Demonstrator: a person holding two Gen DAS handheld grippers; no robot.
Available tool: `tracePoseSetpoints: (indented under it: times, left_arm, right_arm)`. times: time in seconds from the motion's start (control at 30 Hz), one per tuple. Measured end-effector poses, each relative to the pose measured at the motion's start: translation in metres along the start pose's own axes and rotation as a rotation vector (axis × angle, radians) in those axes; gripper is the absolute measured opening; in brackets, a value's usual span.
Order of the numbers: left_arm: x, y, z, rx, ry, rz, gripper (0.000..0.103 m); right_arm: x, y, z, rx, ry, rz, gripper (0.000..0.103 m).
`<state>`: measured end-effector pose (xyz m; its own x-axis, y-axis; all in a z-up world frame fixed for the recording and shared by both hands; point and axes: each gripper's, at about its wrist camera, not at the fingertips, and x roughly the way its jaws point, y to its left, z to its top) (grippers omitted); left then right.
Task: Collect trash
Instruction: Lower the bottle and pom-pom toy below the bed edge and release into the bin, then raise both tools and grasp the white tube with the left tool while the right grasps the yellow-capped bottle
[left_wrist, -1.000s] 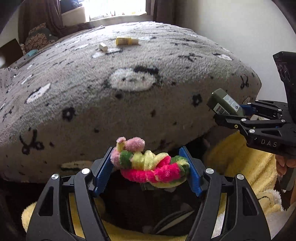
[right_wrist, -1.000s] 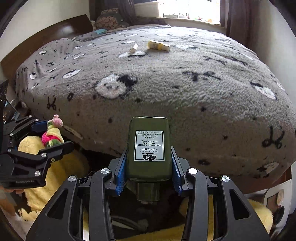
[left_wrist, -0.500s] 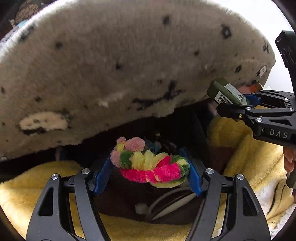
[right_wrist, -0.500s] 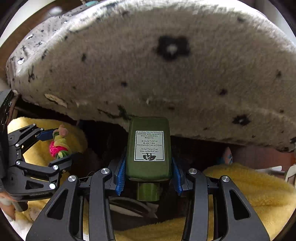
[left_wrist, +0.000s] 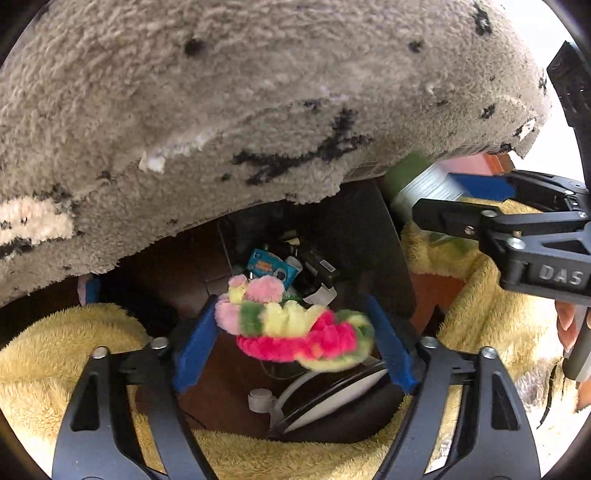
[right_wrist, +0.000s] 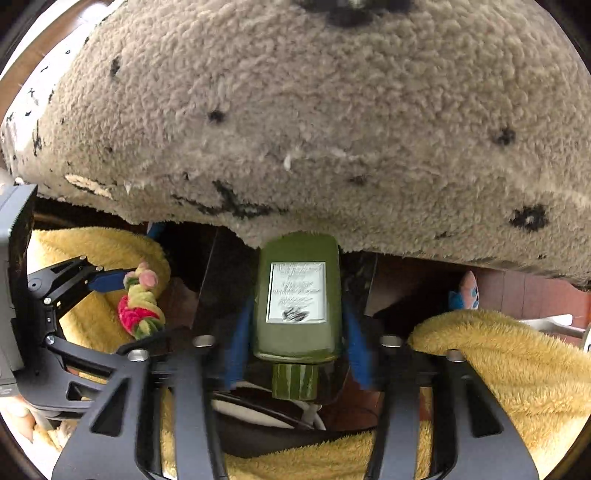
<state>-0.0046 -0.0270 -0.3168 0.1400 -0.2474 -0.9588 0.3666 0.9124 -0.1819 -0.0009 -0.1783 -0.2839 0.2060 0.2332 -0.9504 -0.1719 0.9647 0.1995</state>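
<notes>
Two grippers are showing, each carrying one piece of trash below the overhanging edge of the grey fleece blanket (left_wrist: 258, 110). The left gripper (left_wrist: 295, 343) is clenching its blue fingers (left_wrist: 194, 347) on a fuzzy pipe-cleaner bundle (left_wrist: 295, 332), a twisted wad of hot pink, pale pink, yellow and green. The right gripper (right_wrist: 295, 332) is grasping a green bottle (right_wrist: 297, 299), squarish, with a white printed label facing up and its round cap pointing back toward the camera; its top end is touching the blanket's fringe. Under the blanket, only the left wrist view is showing a dark bin (left_wrist: 351, 236) holding a blue packet (left_wrist: 267, 267) and other small litter, directly beyond the bundle. Only the right wrist view is showing a small pink plush figure (right_wrist: 469, 291) beneath the blanket's right side. Yellow fleece fabric (right_wrist: 498, 362) is lying below the blanket in both views.
</notes>
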Motion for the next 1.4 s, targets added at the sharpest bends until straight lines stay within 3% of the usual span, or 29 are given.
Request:
tracePoseSetpoints:
  times: [0.2, 0.4, 0.53, 1.03, 1.4]
  left_arm:
    - [-0.011, -0.008, 0.004, 0.003, -0.034, 0.004, 0.094]
    - [-0.038, -0.015, 0.005, 0.019, -0.096, 0.012, 0.095]
    - [-0.064, -0.016, 0.008, 0.018, -0.164, 0.041, 0.095]
    - [-0.152, 0.002, 0.029, -0.012, -0.367, 0.16, 0.095]
    - [-0.191, 0.035, 0.084, -0.064, -0.494, 0.235, 0.095]
  right_arm:
    - [-0.013, -0.007, 0.004, 0.018, -0.038, -0.009, 0.065]
    - [-0.037, -0.014, 0.009, 0.034, -0.108, -0.038, 0.091]
    - [-0.053, -0.018, 0.013, 0.032, -0.142, -0.051, 0.097]
    - [-0.12, -0.016, 0.043, -0.006, -0.309, -0.08, 0.097]
    - [-0.154, -0.017, 0.106, -0.036, -0.456, -0.176, 0.097]
